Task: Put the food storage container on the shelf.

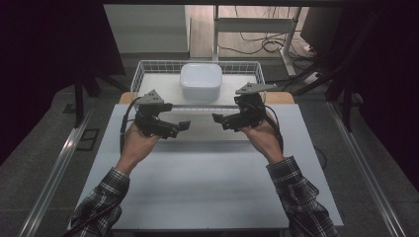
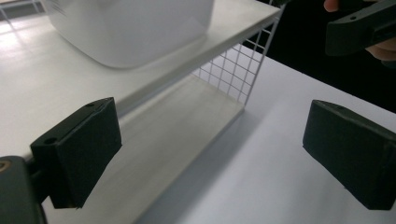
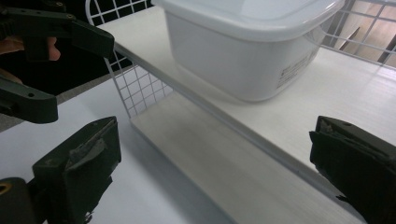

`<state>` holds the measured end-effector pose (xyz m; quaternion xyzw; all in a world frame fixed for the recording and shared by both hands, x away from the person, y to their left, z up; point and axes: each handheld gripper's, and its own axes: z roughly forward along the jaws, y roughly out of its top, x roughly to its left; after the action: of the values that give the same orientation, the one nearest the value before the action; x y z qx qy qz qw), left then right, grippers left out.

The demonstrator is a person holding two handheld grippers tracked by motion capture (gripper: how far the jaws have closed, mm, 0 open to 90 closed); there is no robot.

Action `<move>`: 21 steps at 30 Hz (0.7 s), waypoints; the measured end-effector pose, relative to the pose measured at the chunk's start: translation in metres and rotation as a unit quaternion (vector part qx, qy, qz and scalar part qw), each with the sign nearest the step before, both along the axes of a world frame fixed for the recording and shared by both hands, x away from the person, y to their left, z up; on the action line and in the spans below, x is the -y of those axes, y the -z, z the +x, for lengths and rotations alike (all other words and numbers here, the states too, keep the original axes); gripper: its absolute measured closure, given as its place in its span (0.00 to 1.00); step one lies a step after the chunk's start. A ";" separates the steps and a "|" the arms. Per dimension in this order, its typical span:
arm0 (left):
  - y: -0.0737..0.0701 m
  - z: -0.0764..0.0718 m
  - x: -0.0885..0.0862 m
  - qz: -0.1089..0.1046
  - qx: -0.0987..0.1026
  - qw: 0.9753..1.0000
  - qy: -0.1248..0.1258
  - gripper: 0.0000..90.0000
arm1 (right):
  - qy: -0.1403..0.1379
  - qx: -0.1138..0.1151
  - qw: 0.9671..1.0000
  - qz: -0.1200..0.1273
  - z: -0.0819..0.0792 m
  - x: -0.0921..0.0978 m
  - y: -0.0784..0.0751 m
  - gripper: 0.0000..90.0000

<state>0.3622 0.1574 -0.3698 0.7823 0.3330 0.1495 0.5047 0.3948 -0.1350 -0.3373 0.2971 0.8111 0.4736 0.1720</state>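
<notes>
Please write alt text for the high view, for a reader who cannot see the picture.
Seen from above, a person in plaid sleeves holds the left claw and the right claw open above a white table, their tips facing each other. Behind them, a white lidded container stands on the top shelf of a white wire rack.

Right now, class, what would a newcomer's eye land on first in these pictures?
A white lidded plastic container sits on the upper shelf of a white wire rack at the table's far edge. In front of it, the left gripper and right gripper hover open, facing each other.
</notes>
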 end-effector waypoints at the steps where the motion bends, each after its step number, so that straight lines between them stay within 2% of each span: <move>1: 0.001 -0.002 0.000 0.000 0.001 1.000 0.000 0.05 | 0.000 0.000 1.000 0.000 0.000 0.000 0.000 0.02; 6: 0.006 -0.011 0.001 0.006 0.004 1.000 -0.001 0.05 | -0.005 0.003 1.000 -0.003 -0.010 0.004 0.006 0.02; 9: 0.011 -0.015 0.002 0.005 0.000 1.000 0.002 0.05 | -0.007 0.001 1.000 -0.003 -0.012 0.006 0.010 0.02; 21: 0.039 -0.031 0.007 0.010 -0.010 1.000 0.006 0.05 | -0.017 0.012 1.000 -0.014 -0.031 0.011 0.035 0.02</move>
<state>0.3309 0.1507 -0.4087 0.7907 0.3318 0.1420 0.4945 0.3641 -0.1456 -0.3719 0.2753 0.8204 0.4687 0.1776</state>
